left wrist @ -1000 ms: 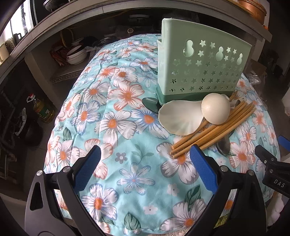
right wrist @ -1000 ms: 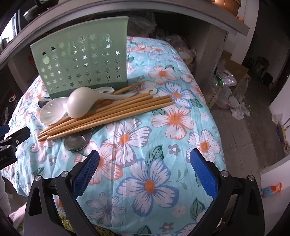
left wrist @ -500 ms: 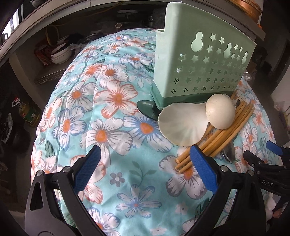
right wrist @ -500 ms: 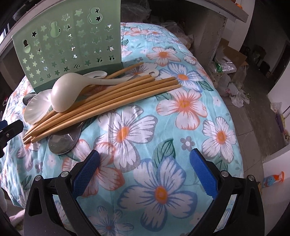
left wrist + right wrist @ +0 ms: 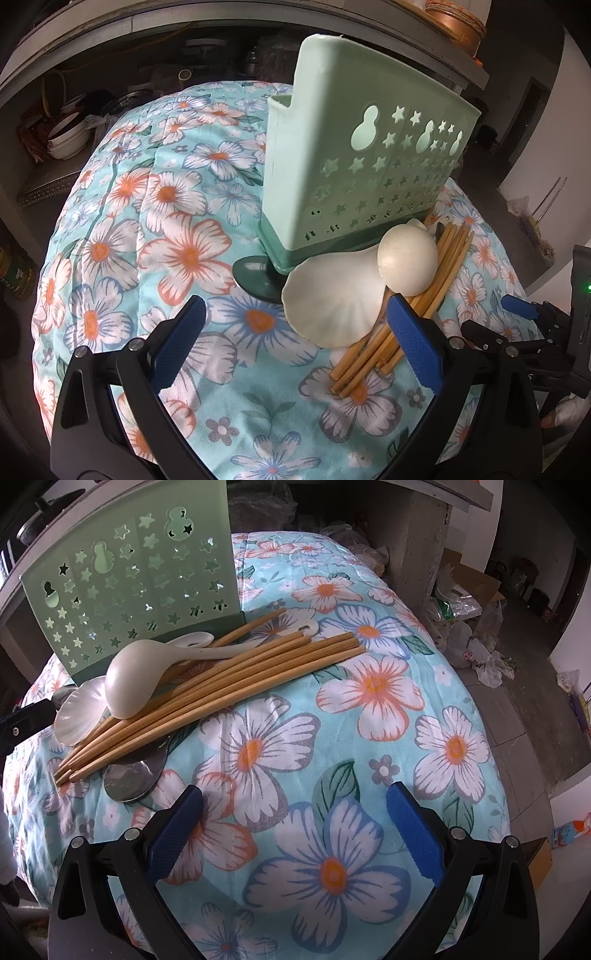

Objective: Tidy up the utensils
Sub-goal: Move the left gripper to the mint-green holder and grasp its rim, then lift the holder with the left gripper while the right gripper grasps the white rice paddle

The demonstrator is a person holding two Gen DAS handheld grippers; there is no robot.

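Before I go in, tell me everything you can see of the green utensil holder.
The green utensil holder is a pale mint plastic caddy standing upright on the floral cloth. Its front wall is pierced with star and gourd cut-outs; its back wall rises higher, and it sits in a darker green base tray. No utensils show above its rim. The white ladle and bamboo chopsticks lie against its foot. Neither tool touches it.

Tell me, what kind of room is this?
Most likely a home kitchen or a storage corner beside one. Stacked bowls sit on a low shelf, a copper pot stands on the counter above, and an oil bottle is off to the side.
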